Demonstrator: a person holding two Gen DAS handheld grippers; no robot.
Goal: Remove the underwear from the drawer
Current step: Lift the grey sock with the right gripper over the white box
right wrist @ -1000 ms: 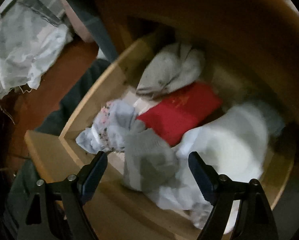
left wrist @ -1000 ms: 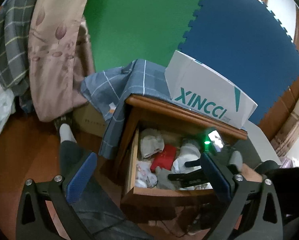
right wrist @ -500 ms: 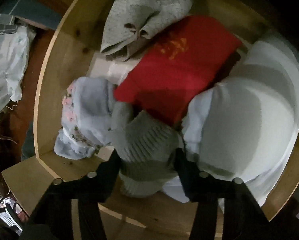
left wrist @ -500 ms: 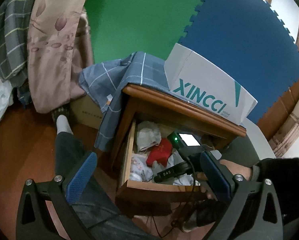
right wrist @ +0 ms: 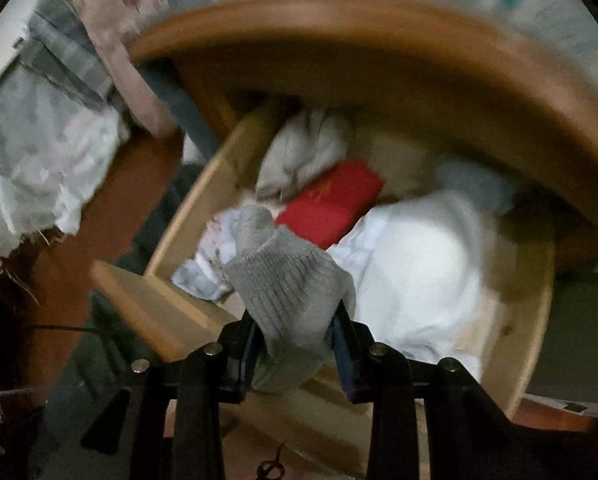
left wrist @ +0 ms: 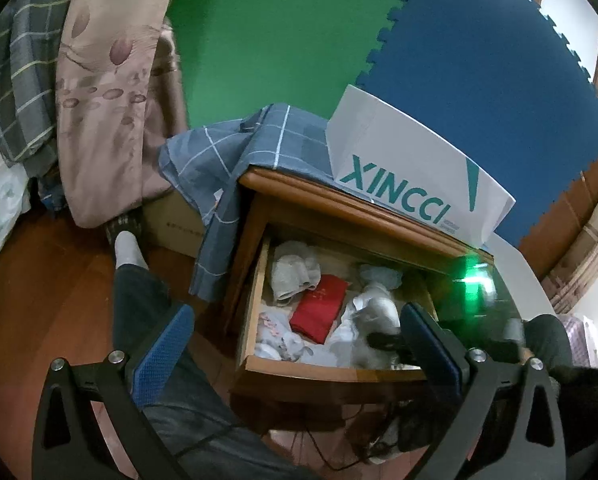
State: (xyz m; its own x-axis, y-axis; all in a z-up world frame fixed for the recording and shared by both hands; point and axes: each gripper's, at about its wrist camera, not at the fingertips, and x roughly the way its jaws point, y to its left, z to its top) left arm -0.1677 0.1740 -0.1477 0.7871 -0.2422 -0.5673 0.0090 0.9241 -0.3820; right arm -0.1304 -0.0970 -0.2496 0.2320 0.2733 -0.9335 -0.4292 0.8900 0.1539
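**Grey garment pinched above the open drawer**

The right tool (right wrist: 295,332) has just been closing and now pinches a grey ribbed garment (right wrist: 289,284), held over the drawer's front edge (right wrist: 155,308). The left tool (left wrist: 295,344) hangs spread and empty, well short of the drawer (left wrist: 331,370). Still inside: one red folded piece (left wrist: 319,306), one grey bundle (left wrist: 295,272), one pale floral piece (left wrist: 275,332) and white cloth (right wrist: 415,264). The nightstand top (left wrist: 339,200) overhangs the drawer's rear; one white box (left wrist: 407,172) stands on it.

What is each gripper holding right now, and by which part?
The right gripper pinches the grey ribbed knit piece at its near end, lifted over the drawer. The left gripper is open, holding nothing.
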